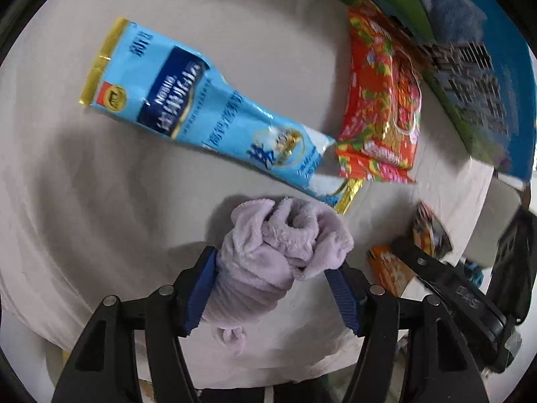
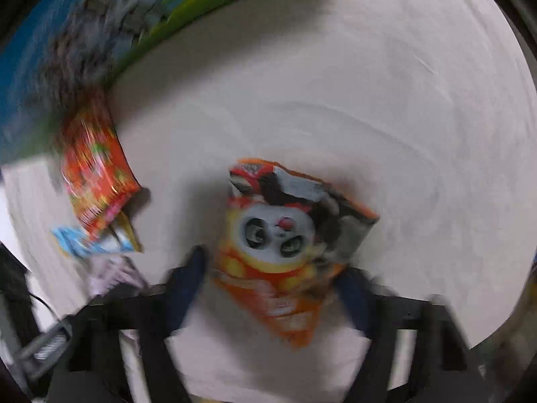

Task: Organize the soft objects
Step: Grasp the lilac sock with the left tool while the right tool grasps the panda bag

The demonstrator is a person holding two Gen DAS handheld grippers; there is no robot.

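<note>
My left gripper (image 1: pixel 273 265) is shut on a bunched lilac towel (image 1: pixel 278 248) and holds it just above the white cloth-covered table (image 1: pixel 100 184). Beyond it lie a light blue milk powder pouch (image 1: pixel 201 110) and a red-orange noodle packet (image 1: pixel 382 100). My right gripper (image 2: pixel 272 278) holds an orange snack bag with a panda face (image 2: pixel 285 245) between its blue pads (image 2: pixel 188 282); this view is motion-blurred. The right gripper and its bag also show in the left wrist view (image 1: pixel 423 235). The towel (image 2: pixel 114 275) shows at the lower left of the right wrist view.
A large box printed blue and green (image 1: pixel 470 67) stands along the far edge of the table, also in the right wrist view (image 2: pixel 84 33). The noodle packet (image 2: pixel 97 168) and the pouch end (image 2: pixel 87 241) lie left of the right gripper. The table edge runs along the bottom.
</note>
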